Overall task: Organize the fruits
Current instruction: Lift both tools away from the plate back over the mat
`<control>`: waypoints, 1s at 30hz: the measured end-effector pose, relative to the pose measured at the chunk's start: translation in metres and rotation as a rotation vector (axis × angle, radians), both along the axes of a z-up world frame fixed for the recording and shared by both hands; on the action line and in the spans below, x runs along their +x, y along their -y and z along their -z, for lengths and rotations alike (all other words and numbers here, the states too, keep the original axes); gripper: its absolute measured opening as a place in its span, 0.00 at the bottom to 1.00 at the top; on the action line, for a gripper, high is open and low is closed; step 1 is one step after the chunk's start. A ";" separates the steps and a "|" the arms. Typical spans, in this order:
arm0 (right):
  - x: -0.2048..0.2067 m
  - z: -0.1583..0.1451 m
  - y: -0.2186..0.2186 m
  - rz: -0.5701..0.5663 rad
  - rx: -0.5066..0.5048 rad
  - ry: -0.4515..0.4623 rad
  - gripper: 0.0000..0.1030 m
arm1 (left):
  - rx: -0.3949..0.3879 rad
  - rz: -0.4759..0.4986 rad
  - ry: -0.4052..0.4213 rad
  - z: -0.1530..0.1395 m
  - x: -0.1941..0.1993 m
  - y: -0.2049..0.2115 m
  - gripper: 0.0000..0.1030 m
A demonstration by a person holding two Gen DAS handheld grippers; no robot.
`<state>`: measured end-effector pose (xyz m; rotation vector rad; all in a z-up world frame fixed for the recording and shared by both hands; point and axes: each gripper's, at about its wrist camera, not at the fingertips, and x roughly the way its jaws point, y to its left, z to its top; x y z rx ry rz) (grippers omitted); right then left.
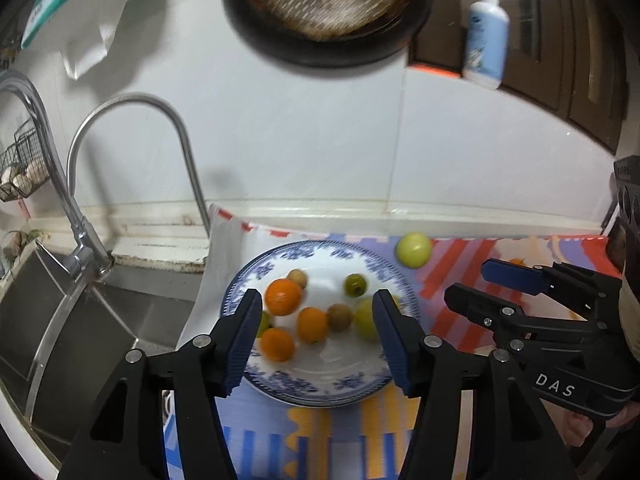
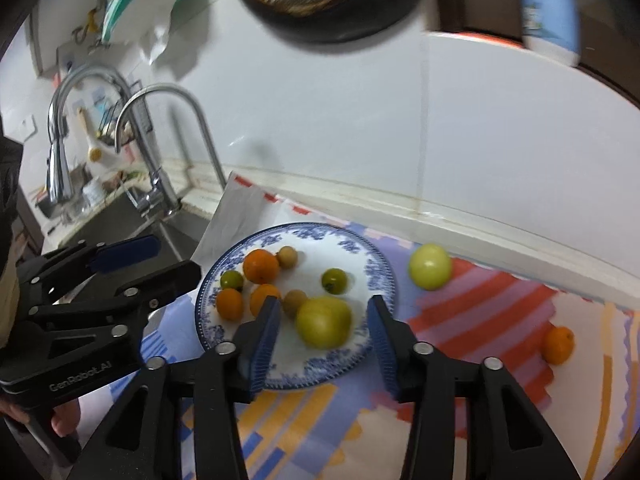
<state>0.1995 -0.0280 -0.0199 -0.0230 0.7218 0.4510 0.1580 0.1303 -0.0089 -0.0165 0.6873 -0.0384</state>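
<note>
Even indoor light, soft faucet shadow, motion blur, perhaps worst overhead, fisheye-bent edges

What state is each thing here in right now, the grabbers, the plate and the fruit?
Left gripper: open, empty, over the plate.
Right gripper: open, empty, either side of a big fruit on the plate.
Blue-patterned white plate: holding fruit.
Large yellow-green fruit: off the plate, on the mat.
Small orange fruit: off the plate, on the mat.

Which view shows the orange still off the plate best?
The right wrist view. There the stray orange lies in full sight on the patterned mat, right of the plate and apart from it. The left wrist view shows only an orange sliver behind the right gripper, too little to judge.
</note>
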 end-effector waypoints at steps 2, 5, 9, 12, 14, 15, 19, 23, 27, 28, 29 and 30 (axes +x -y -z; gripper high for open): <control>-0.008 -0.006 0.014 0.039 -0.001 0.013 0.50 | -0.002 0.009 0.017 -0.005 -0.005 0.010 0.58; -0.019 -0.014 0.033 0.091 0.007 0.031 0.53 | -0.010 0.026 0.036 -0.012 -0.013 0.023 0.60; -0.033 -0.021 0.056 0.153 0.005 0.060 0.57 | -0.014 0.032 0.051 -0.017 -0.020 0.038 0.66; -0.041 -0.026 0.072 0.208 -0.001 0.080 0.63 | -0.015 0.032 0.057 -0.019 -0.024 0.048 0.73; -0.045 -0.028 0.082 0.248 -0.008 0.090 0.68 | -0.009 0.035 0.055 -0.020 -0.024 0.053 0.76; -0.047 -0.029 0.087 0.269 -0.011 0.090 0.71 | -0.006 0.036 0.053 -0.020 -0.024 0.055 0.77; -0.050 -0.028 0.102 0.335 -0.038 0.080 0.71 | 0.015 0.028 0.067 -0.023 -0.024 0.066 0.86; -0.054 -0.025 0.122 0.390 -0.045 0.067 0.71 | 0.042 0.027 0.093 -0.023 -0.025 0.078 0.91; -0.060 -0.020 0.139 0.431 -0.050 0.066 0.71 | 0.058 0.010 0.132 -0.017 -0.032 0.090 0.93; -0.061 -0.018 0.142 0.439 -0.057 0.067 0.71 | 0.058 -0.002 0.146 -0.015 -0.034 0.093 0.93; -0.063 -0.016 0.145 0.446 -0.062 0.067 0.71 | 0.058 -0.011 0.160 -0.013 -0.036 0.095 0.93; -0.064 -0.014 0.148 0.450 -0.063 0.069 0.71 | 0.061 -0.015 0.177 -0.011 -0.038 0.097 0.93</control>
